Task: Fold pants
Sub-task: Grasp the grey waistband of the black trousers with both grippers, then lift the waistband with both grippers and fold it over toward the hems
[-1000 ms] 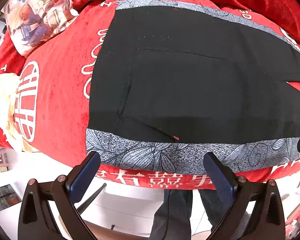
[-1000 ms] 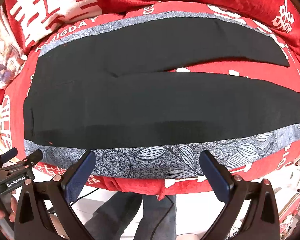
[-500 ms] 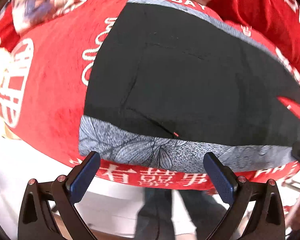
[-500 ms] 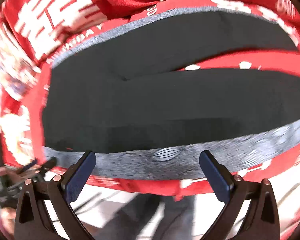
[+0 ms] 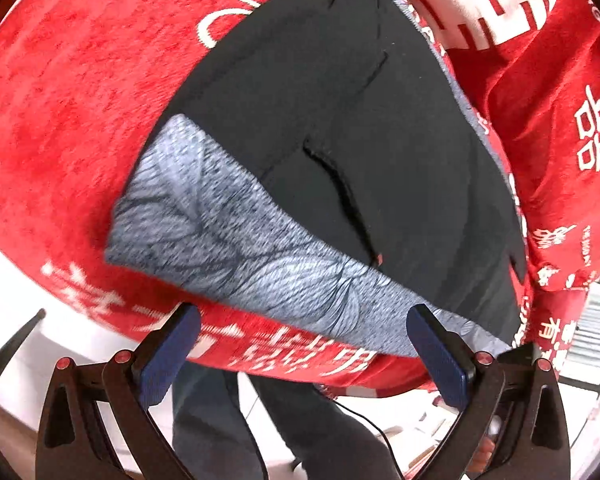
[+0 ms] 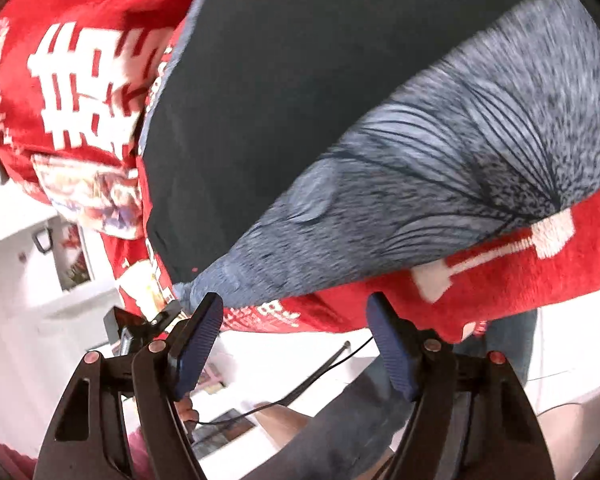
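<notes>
Red plush bedding with white lettering (image 5: 72,92) covers the bed, and on it lies a grey leaf-print cloth (image 5: 228,240) with the black pants (image 5: 340,120) spread flat on top, waistband end toward the left hand, legs running off toward the right.

A second ago both wrist views looked out across the whole garment from above the near edge. Now both have dropped and tipped sharply, so the near edge of the grey cloth and the bedding fills the frames and the scene sits at a slant.

The left gripper (image 5: 300,356) has its fingers spread wide with nothing between them, hanging just off the bed's edge below the grey cloth, near the pants' pocket slit (image 5: 340,188).

The right gripper (image 6: 296,340) is narrowing its fingers, yet only the red bedding edge shows past them; no pants fabric is between them.

My reading: this is the reach for the near long edge of the pants, the start of folding one leg over the other. Neither hand has cloth yet, and the right may grab the bedding or the grey cloth instead.
</notes>
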The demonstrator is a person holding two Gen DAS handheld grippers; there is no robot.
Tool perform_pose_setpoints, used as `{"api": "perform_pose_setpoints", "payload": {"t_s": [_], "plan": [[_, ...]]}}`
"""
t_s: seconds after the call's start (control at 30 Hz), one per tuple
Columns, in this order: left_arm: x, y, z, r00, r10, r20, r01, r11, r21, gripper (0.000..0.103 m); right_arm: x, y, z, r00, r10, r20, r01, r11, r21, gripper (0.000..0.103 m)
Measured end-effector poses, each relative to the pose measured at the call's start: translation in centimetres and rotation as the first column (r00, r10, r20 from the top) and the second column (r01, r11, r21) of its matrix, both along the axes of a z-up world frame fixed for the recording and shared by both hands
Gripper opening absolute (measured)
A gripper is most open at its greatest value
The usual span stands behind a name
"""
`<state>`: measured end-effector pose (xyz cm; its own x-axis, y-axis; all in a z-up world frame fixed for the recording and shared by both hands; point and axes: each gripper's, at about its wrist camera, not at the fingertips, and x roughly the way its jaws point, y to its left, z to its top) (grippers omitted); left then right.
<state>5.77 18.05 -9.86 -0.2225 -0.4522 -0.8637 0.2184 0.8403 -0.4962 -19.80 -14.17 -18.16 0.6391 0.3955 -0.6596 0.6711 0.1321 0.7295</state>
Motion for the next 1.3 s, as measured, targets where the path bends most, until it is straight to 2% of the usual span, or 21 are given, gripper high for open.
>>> {"api": "perform_pose_setpoints", "payload": {"t_s": [0.07,0.17,0.27,0.33,0.43,0.47,0.5,0.57,0.63,0.77,0.87,1.07,1.17,1.3], "plan": [[0.2,-0.4,-0.5,1.000,-0.013,0.000,0.013,1.000,0.001,0.103,-0.1,-0.2,-1.3,0.999,-0.035,0.021,0.034,0.999,0.033,0.077],[0.7,-0.8,-0.9,1.000,0.013,-0.015,-0.013,1.000,-0.006,0.103,-0.2,-0.5,-1.9,0.997,-0.061,0.056,0.057,0.997,0.061,0.077],[1.1,-0.7,-0.5,0.999,0.032,0.004,-0.032,0.999,-0.043,0.101,-0.4,-0.8,-0.8,0.988,-0.086,0.127,0.084,0.996,0.020,0.077],[1.1,-0.9,-0.4,1.000,0.021,0.007,-0.021,0.999,-0.033,0.091,-0.7,-1.0,-0.7,0.979,-0.120,0.166,0.117,0.993,0.028,0.077],[1.4,-0.8,-0.3,1.000,0.011,0.016,-0.011,1.000,0.006,0.065,-0.2,-1.2,-1.3,0.981,-0.129,0.144,0.124,0.991,0.044,0.075],[1.4,-0.9,-0.4,1.000,0.001,0.022,-0.002,1.000,0.027,0.048,-0.3,-1.3,-1.5,0.982,-0.132,0.138,0.126,0.991,0.049,0.067],[1.5,-0.5,-0.5,1.000,-0.009,0.024,0.008,0.999,0.044,0.035,-0.3,-1.3,-1.5,0.983,-0.137,0.126,0.131,0.990,0.052,0.043],[2.0,0.1,-0.6,1.000,0.001,-0.008,-0.001,1.000,0.029,0.026,-0.7,-1.6,-1.4,0.982,-0.170,0.081,0.166,0.985,0.053,0.011],[2.2,0.1,0.0,1.000,-0.005,-0.007,0.006,1.000,0.027,0.023,-0.8,-1.7,-0.9,0.978,-0.197,0.067,0.192,0.979,0.066,0.011],[2.2,-1.1,3.0,0.998,-0.050,0.042,0.050,0.999,0.009,0.023,1.0,-2.3,2.9,0.990,-0.114,0.082,0.120,0.991,-0.060,0.010],[3.0,-1.7,5.7,0.998,-0.024,0.062,0.026,0.999,-0.036,0.023,2.2,-3.9,5.9,0.990,-0.075,0.117,0.087,0.991,-0.104,0.010],[6.7,-6.3,10.2,0.981,0.047,0.186,-0.031,0.995,-0.090,0.023,6.4,-9.1,11.1,0.982,0.040,0.186,-0.006,0.983,-0.182,0.010],[9.8,-9.5,11.0,0.966,0.063,0.251,-0.043,0.995,-0.086,0.023,9.4,-12.6,12.8,0.975,0.090,0.203,-0.048,0.977,-0.206,0.010],[14.2,-14.3,9.5,0.937,0.055,0.345,-0.046,0.998,-0.032,0.026,14.6,-17.0,12.8,0.974,0.173,0.147,-0.139,0.965,-0.221,0.010]]}}
